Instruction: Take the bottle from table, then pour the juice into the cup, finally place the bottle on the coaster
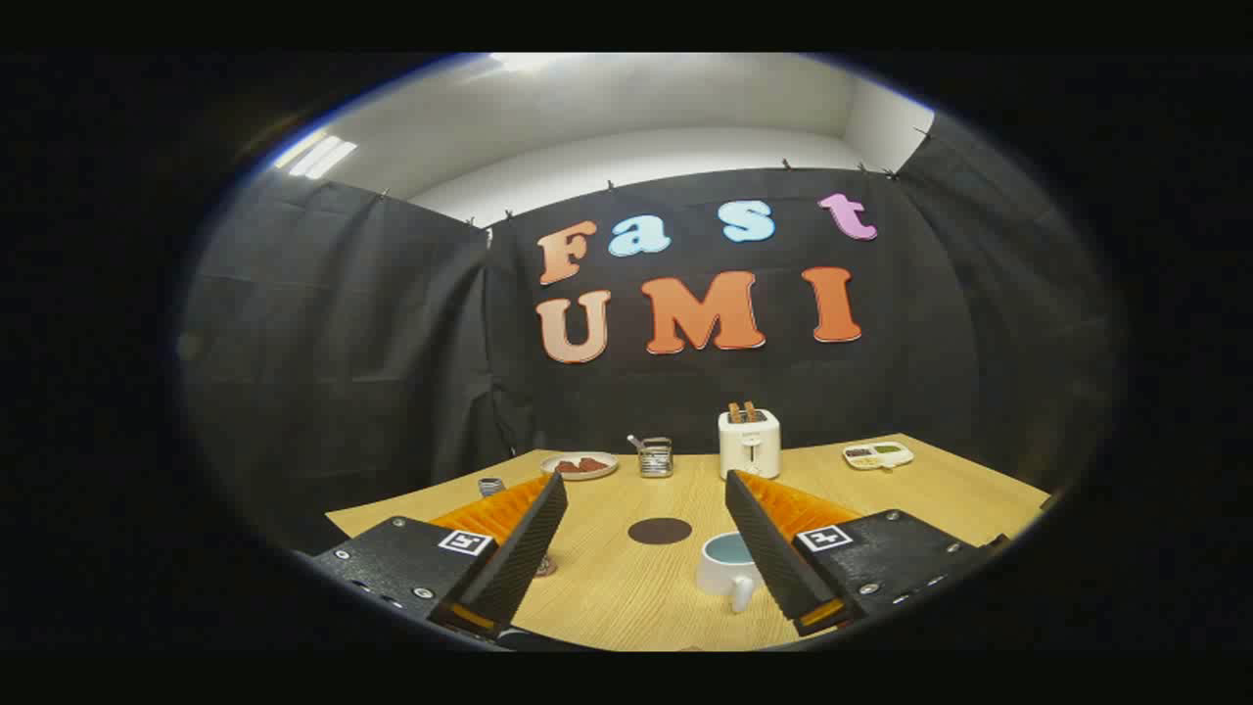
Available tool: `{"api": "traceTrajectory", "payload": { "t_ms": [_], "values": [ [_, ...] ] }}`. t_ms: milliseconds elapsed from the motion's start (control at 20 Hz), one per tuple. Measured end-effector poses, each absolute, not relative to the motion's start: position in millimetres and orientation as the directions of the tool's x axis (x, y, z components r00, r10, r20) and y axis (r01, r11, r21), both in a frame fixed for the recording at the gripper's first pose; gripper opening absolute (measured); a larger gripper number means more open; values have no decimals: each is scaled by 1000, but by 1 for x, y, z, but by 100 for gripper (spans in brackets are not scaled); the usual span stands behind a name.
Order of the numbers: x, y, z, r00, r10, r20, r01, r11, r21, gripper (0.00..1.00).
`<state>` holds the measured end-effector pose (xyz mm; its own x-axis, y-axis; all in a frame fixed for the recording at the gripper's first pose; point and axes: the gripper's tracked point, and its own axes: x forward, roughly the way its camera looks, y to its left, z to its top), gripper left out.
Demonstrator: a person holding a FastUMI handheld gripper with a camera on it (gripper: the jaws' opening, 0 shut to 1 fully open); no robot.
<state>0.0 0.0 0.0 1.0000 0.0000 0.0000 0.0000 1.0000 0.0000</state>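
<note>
Gripper [646,509] held above the wooden table [940,490], its two fingers spread wide and grasping nothing, presumably to leave room for the bottle; I cannot make out a bottle with certainty, though a small ribbed object [490,486] shows at ten o'clock, beyond the left finger. Between the fingers lie the dark round coaster [659,531] at twelve o'clock and the white cup [726,568] at two o'clock against the right finger, close together so pouring and setting-down need little travel. Toaster [749,443], plate [579,465] and tray [878,454] line the far edge, apparently kept clear of the working area.
</note>
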Motion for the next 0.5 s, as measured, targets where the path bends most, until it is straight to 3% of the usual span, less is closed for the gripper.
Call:
{"api": "traceTrajectory", "payload": {
  "t_ms": [500],
  "values": [
    [0, -1, -1, 1000, 3, -9, -2, 1000, 10, 97]
  ]
}}
